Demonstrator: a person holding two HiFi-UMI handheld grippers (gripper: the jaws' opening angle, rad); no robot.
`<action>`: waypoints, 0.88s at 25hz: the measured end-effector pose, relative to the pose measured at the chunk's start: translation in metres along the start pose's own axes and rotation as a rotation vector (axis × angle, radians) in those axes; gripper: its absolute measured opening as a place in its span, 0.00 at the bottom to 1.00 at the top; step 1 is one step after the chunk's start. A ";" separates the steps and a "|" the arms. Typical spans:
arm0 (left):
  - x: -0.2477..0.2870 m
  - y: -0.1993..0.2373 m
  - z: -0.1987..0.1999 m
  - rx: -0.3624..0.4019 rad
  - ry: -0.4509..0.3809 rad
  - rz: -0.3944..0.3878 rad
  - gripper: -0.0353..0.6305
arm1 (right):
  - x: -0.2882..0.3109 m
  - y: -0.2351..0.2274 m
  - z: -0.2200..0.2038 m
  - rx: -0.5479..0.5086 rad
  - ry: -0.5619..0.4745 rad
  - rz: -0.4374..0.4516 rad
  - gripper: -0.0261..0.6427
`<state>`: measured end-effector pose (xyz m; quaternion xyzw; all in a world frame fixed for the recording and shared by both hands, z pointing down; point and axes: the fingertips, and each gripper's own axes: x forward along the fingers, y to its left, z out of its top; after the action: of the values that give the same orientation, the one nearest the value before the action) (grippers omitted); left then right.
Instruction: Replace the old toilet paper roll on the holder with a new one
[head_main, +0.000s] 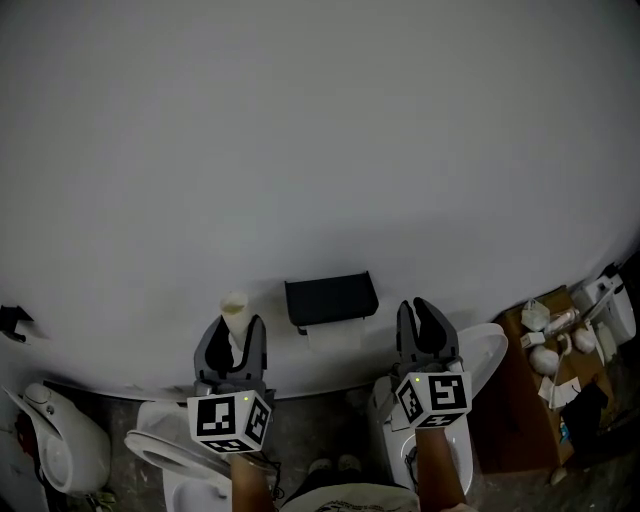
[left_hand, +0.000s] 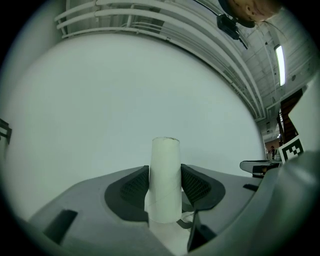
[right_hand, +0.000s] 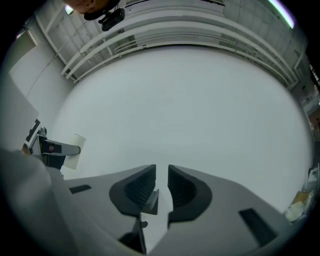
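Observation:
A black toilet paper holder is fixed low on the white wall, with a bit of white paper showing under it. My left gripper is to the holder's left, shut on a bare cardboard tube that stands upright between its pads. In the left gripper view the tube rises above the jaws. My right gripper is to the holder's right. Its jaws stand a narrow gap apart with nothing between them. Both grippers point at the wall.
A white toilet sits below the left gripper and another white fixture beside the right one. A brown box with white odds and ends stands at the right. A white object lies far left.

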<state>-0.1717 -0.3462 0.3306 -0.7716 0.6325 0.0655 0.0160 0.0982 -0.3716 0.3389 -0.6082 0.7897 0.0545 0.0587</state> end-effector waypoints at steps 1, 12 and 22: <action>0.001 -0.002 0.000 -0.002 -0.003 0.001 0.35 | -0.001 -0.002 -0.001 0.013 0.002 -0.008 0.13; 0.000 -0.010 0.004 0.006 -0.014 0.010 0.35 | -0.002 -0.013 -0.002 0.017 0.021 -0.019 0.04; 0.000 -0.021 0.005 0.021 -0.014 0.010 0.35 | -0.003 -0.020 -0.002 0.018 0.029 -0.007 0.03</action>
<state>-0.1519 -0.3415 0.3247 -0.7679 0.6368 0.0643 0.0281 0.1179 -0.3735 0.3410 -0.6110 0.7890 0.0381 0.0528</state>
